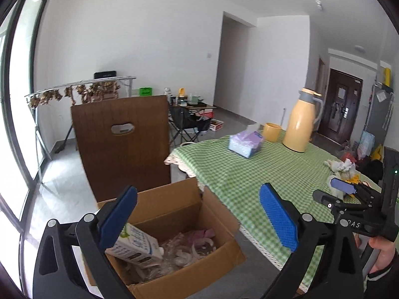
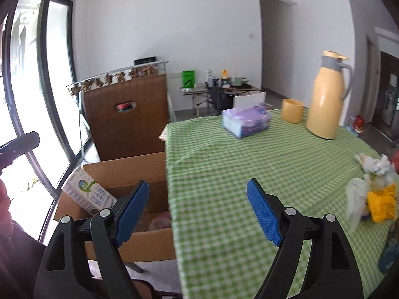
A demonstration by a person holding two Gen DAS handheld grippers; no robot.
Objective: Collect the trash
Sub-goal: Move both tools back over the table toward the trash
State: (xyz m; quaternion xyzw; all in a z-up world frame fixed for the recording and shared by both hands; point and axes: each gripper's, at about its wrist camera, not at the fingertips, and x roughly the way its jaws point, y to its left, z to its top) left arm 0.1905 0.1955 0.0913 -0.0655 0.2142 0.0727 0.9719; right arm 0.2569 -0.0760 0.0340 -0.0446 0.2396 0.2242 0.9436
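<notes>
Left gripper (image 1: 199,220): jaws spread wide, nothing between the blue pads (image 1: 279,220); it hangs above the open cardboard box (image 1: 174,206) and the table's edge. Right gripper (image 2: 199,211): jaws also apart and empty, over the green checked tablecloth (image 2: 249,174) at the corner nearest the box.

Only the left wrist view looks down into the box. It shows a white carton (image 1: 136,245) leaning against the near-left wall, with crumpled clear plastic and a pink scrap beside it on the bottom. The right wrist view shows just the carton's top over the box rim. The left view also takes in the right gripper from the side, near the remaining trash, and the hand (image 1: 382,254) holding it.

The right wrist view shows that trash more closely, though blurred: crumpled white paper (image 2: 374,165), a clear plastic piece and something yellow (image 2: 381,205), lying together near the table's right edge.

Both views show a tissue pack (image 2: 245,122), a yellow cup (image 2: 292,111) and a yellow flask (image 2: 326,97) at the far end.
</notes>
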